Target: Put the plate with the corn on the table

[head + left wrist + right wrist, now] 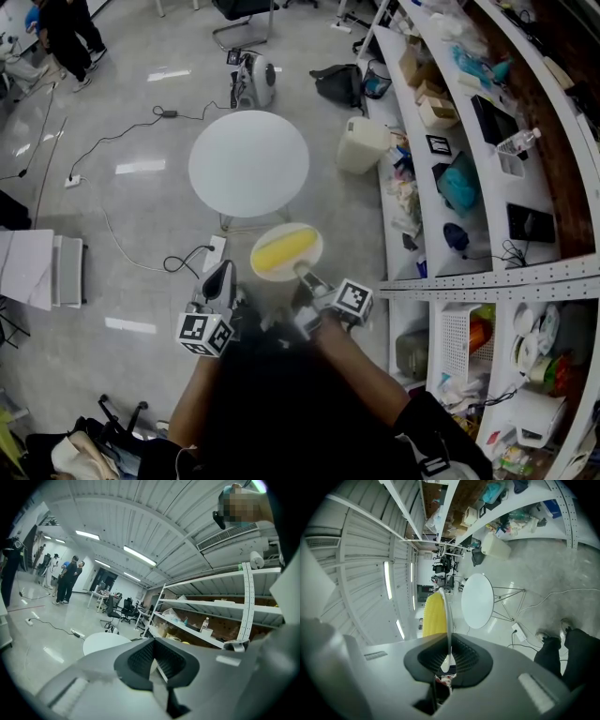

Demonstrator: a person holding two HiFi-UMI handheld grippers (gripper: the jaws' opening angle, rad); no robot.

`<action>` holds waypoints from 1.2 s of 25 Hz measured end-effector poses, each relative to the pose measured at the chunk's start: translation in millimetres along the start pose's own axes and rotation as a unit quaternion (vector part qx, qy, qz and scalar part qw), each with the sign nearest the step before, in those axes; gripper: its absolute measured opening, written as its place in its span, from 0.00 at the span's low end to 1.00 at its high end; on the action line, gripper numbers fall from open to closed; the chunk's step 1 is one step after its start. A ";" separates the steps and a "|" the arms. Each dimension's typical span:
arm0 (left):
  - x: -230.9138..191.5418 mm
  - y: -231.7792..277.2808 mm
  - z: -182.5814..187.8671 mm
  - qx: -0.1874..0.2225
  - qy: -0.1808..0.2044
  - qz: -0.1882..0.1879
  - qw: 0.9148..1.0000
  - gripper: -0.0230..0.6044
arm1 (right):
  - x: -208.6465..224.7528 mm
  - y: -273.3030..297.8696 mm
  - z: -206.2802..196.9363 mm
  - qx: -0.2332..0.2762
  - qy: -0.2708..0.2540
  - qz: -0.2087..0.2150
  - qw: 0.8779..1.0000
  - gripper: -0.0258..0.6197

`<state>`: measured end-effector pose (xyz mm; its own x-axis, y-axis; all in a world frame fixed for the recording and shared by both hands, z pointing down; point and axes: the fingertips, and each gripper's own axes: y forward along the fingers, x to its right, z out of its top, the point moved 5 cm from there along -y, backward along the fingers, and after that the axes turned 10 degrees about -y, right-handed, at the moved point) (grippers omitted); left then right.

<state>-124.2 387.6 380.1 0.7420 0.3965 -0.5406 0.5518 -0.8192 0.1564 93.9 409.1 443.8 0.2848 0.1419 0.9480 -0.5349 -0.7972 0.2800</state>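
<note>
Big white shelving (487, 272) runs along the right of the round white table (248, 164), crammed with boxes and bottles, nothing to do with us. The table is the target, and its top shows bare.

Now the plate (314, 240): it hangs in the air short of the table's near edge, on the person's side, not over the top yet. The right gripper (302, 272) has it by the near rim, jaws nipped down on that thin edge. In the right gripper view the rim (446, 620) runs edge-on straight between the pads. A stiff, light plate by the look of it, but held at one edge it wants to tip, so I'd keep it level.

The corn (284, 249) lies lengthwise across the plate, loose. It's round and smooth, I'd say a roller if the plate tilts.

The left gripper (220, 281) sits further from the table, beside the right one, jaws closed together on nothing. It could steady the far rim if needed.
</note>
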 end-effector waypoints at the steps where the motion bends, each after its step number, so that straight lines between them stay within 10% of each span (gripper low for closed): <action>1: 0.1 0.8 -0.1 -0.001 0.000 -0.001 1.000 0.04 | -0.8 0.1 0.4 0.001 -0.002 0.001 1.000 0.09; 30: -75.3 118.4 47.5 -0.034 -0.019 -0.015 0.999 0.04 | -13.5 113.9 54.7 0.011 0.003 -0.028 1.000 0.09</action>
<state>-132.8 241.0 400.0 0.7107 0.4031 -0.5765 0.5986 -0.7770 0.1947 72.6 284.3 454.6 0.3091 0.1899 0.9319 -0.4999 -0.8011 0.3290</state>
